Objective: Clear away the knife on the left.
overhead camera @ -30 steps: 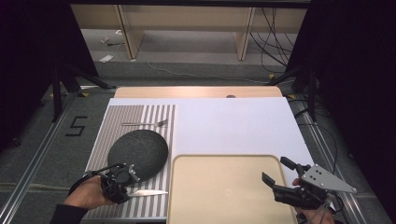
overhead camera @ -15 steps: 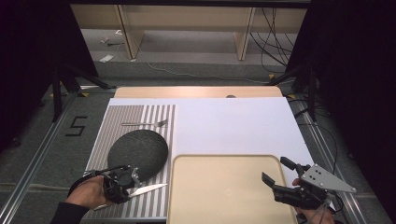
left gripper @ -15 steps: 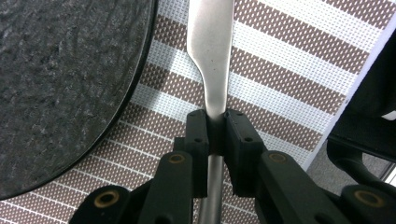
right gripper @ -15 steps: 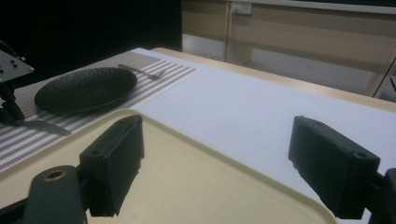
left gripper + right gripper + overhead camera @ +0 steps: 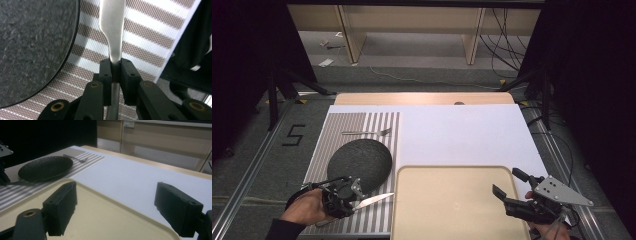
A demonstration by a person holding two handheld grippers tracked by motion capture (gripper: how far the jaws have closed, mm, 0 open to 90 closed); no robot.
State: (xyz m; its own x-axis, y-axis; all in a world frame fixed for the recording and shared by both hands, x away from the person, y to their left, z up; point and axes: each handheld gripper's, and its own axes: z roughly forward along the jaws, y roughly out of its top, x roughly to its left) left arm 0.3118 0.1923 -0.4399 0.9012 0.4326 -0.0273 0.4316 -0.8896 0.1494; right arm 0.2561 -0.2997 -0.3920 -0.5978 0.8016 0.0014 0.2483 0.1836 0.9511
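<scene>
My left gripper (image 5: pixel 354 200) is shut on a metal knife (image 5: pixel 374 200) near the front of the striped placemat (image 5: pixel 362 125); the blade points right, toward the beige tray (image 5: pixel 452 200). In the left gripper view the jaws clamp the knife (image 5: pixel 112 30) by its neck, with the gripper (image 5: pixel 116 71) just over the mat, beside the dark plate (image 5: pixel 32 42). That black textured plate (image 5: pixel 359 159) lies on the mat just behind the gripper. A fork (image 5: pixel 367 132) rests behind the plate. My right gripper (image 5: pixel 507 187) hovers open over the tray's right front corner, nothing between its jaws (image 5: pixel 117 207).
A white sheet (image 5: pixel 462 132) covers the table right of the placemat and behind the tray. The plate (image 5: pixel 45 167) and fork (image 5: pixel 75 158) also appear far left in the right gripper view. The table's front edge lies just below both hands.
The knife's blade has lifted and swung slightly, now angled up toward the tray's left edge. The right gripper has stayed put.
</scene>
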